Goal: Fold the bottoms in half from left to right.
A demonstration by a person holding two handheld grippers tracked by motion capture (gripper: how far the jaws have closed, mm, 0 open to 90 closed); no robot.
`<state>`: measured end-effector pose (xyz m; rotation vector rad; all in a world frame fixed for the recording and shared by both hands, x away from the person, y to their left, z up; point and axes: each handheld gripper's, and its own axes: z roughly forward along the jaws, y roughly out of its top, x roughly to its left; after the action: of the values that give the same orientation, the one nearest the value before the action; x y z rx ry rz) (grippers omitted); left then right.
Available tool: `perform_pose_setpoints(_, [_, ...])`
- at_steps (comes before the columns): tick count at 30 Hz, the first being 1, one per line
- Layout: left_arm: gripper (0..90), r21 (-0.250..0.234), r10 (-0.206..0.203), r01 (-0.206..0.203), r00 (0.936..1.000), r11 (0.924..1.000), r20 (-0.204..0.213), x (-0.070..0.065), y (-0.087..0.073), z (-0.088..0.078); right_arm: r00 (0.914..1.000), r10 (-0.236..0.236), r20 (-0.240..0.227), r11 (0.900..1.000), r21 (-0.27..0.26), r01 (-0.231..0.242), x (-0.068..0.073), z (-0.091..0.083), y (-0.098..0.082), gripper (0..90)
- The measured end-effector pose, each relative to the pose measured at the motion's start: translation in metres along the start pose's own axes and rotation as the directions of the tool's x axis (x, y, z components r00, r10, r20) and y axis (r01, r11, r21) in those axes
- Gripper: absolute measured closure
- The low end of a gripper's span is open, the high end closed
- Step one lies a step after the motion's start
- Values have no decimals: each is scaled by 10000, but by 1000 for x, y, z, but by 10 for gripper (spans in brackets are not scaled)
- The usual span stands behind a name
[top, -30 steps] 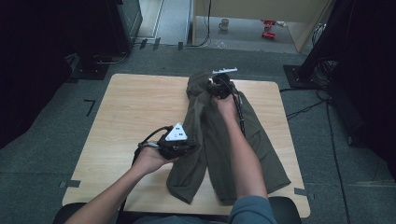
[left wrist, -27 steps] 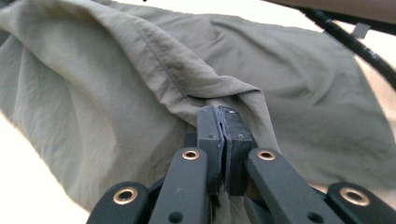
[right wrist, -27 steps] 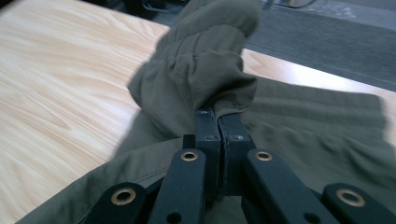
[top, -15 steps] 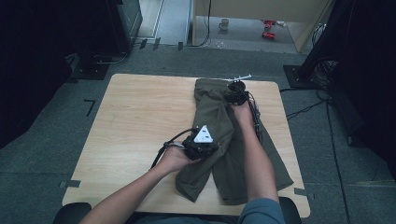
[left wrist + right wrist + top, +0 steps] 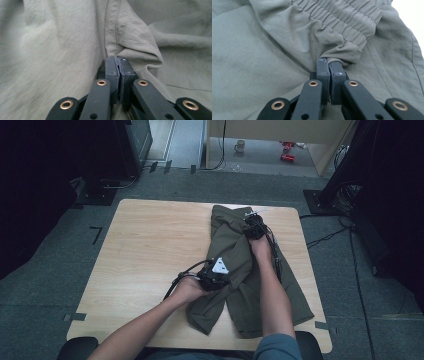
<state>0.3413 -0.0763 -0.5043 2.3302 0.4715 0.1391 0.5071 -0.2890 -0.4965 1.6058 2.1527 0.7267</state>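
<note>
Currently both grippers are pinching the trousers [image 5: 235, 265] lying on the worktop [image 5: 145, 250]: left gripper [image 5: 117, 62] clenching a seam fold, right gripper [image 5: 329, 62] clenching the waistband. Thin fabric risks slipping free.

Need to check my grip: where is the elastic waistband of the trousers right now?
In the high view the waistband lies at the table's far edge, right of centre. The right gripper pinches its gathered edge.
</note>
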Motion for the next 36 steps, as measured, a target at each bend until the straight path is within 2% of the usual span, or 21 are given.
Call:
perform_pose_setpoints(7, [885, 39, -231, 231, 9996, 9997, -176, 16, -8, -9, 9999, 165, -24, 9996, -243, -166, 3, 3, 0, 884])
perform_pose_setpoints(14, [885, 95, -775, 782, 9953, 9969, -574, 44, -24, -27, 9997, 226, -32, 9984, -511, -228, 12, 8, 2, 883])
perform_pose_setpoints(16, [885, 92, -1121, 1129, 9915, 9936, -660, 53, -29, -32, 9996, 277, -47, 9977, -624, -280, 16, 10, 3, 883])
perform_pose_setpoints(20, [887, 226, -1464, 1494, 9841, 9885, -1002, 71, -39, -44, 9994, 345, -79, 9965, -761, -350, 23, 12, 4, 883])
perform_pose_setpoints(23, [887, 231, -1784, 1824, 9766, 9830, -1203, 84, -48, -53, 9991, 387, -171, 9955, -855, -400, 27, 14, 5, 883])
perform_pose_setpoints(25, [886, 152, -2085, 2124, 9687, 9771, -1345, 94, -55, -60, 9984, 489, -283, 9944, -920, -513, 29, 16, 6, 883])
perform_pose_setpoints(31, [886, 117, -2321, 2372, 9588, 9714, -1640, 113, -67, -74, 9969, 625, -473, 9909, -1163, -677, 39, 20, 8, 882])
perform_pose_setpoints(36, [886, -47, -2589, 2633, 9451, 9647, -1994, 127, -77, -84, 9965, 628, -555, 9886, -1331, -698, 50, 24, 10, 880])
